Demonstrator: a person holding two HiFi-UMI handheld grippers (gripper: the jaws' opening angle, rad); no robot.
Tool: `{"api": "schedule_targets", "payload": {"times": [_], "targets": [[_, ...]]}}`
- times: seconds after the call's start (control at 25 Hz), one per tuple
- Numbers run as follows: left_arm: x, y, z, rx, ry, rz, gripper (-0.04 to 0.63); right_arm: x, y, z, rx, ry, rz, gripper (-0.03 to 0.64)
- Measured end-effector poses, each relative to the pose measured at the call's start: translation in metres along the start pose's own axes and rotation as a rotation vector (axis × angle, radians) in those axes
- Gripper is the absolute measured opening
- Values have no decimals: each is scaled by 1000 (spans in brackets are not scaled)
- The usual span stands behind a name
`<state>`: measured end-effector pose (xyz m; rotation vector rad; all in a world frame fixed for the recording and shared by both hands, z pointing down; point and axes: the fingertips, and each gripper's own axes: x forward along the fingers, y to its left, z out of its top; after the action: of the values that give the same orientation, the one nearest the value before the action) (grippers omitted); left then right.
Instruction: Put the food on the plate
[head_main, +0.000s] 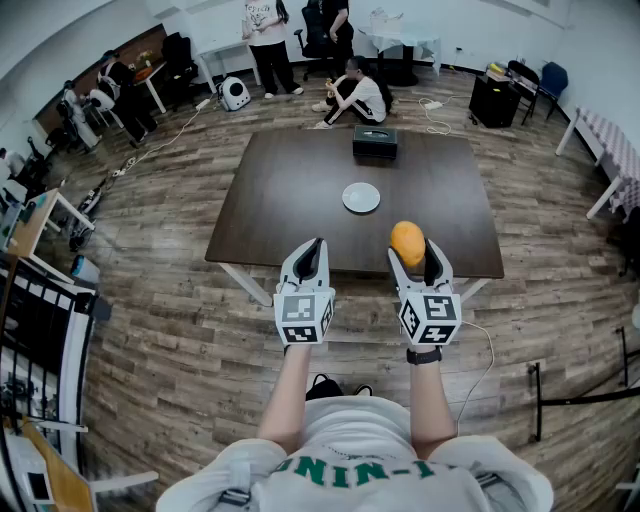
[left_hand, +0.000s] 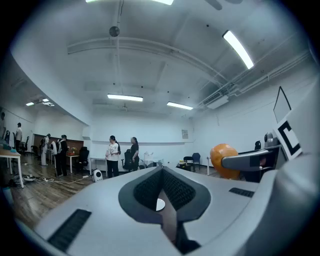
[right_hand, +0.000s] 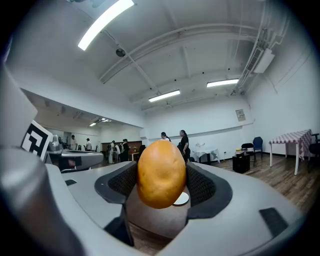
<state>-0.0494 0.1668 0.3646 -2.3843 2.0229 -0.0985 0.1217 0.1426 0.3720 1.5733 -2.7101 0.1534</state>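
An orange-brown potato (head_main: 407, 243) sits between the jaws of my right gripper (head_main: 417, 262), which is shut on it, held in the air over the near edge of the dark table (head_main: 280, 200). The right gripper view shows the potato (right_hand: 161, 173) filling the gap between the black pads. A small white plate (head_main: 361, 198) lies at the table's middle, beyond both grippers. My left gripper (head_main: 312, 258) is level with the right one, its jaws shut and empty. In the left gripper view the plate (left_hand: 160, 204) peeks through the jaws and the potato (left_hand: 223, 160) shows at right.
A black box (head_main: 375, 144) stands at the table's far edge. People stand and sit beyond the table, near desks and chairs. Wooden floor surrounds the table; a cable (head_main: 480, 372) trails by my right side.
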Motion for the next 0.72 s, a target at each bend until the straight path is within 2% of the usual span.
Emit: {"api": "schedule_targets", "payload": {"times": [0.2,0.36,0.52,0.64,0.72], "targets": [[14,2,-17,-15,21,13,14,17,7,-8,3,8,57,319],[41,13,-23,-34,16,6,14,45,9,-23,19,36,66,319],[92,33,-27,-41,11,-11,13,95,-3,-27,17,56,61,318],[140,56,-23,-46,14,-11,13,139,-15,-12,8,52,63,306],[168,66,-16,-52,3,-21,13,162,-25,-1,2,35,57,259]]}}
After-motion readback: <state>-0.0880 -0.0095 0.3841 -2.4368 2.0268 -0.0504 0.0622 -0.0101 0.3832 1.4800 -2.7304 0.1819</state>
